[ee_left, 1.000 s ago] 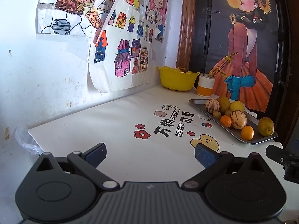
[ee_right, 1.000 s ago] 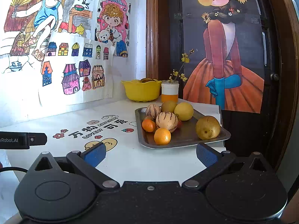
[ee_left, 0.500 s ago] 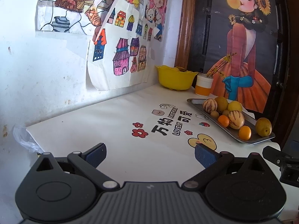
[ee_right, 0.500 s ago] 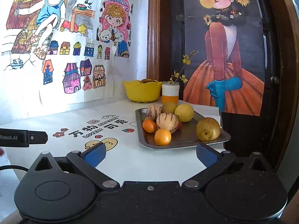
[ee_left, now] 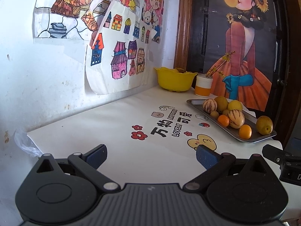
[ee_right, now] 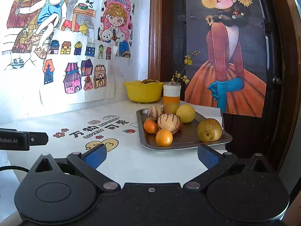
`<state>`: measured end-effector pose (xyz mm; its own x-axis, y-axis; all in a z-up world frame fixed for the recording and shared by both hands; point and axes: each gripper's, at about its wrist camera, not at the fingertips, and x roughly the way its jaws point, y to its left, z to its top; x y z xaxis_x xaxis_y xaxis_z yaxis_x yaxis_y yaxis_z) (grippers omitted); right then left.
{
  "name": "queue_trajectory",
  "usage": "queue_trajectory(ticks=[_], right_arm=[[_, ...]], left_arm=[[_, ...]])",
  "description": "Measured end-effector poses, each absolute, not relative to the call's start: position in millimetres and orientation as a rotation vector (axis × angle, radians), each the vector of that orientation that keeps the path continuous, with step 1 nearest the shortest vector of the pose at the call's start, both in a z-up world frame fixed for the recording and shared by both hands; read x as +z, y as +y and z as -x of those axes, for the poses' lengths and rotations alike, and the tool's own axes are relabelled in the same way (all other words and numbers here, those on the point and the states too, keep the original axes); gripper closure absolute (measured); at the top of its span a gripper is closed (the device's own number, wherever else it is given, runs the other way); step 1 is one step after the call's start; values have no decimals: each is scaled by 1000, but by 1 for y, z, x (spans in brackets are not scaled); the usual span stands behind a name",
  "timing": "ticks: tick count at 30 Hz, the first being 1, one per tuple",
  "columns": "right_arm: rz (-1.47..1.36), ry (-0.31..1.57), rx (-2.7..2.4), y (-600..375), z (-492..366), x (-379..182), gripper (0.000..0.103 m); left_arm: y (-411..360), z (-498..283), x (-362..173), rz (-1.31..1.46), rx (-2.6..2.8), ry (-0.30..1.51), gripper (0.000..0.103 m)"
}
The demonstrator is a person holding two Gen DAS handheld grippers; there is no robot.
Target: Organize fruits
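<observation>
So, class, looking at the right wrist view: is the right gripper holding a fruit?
No: the right gripper is open and empty, and the fruit lies on the metal tray ahead.

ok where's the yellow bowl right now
The yellow bowl sits at the back corner of the table against the wall, just left of the white and orange cup and behind the tray of fruit.

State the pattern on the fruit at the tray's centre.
Cream skin with dark purple stripes on the fruit; clearest in the right wrist view.
</observation>
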<state>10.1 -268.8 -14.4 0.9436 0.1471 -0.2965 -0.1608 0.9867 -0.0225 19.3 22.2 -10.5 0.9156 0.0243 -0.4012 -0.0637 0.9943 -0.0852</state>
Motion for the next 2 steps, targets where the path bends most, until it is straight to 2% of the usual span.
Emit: queue_trajectory(ticks=[2], right_arm=[[47,299,157,-269,-10,-15,1]], left_arm=[[22,-19,-11,98,46,411,0]])
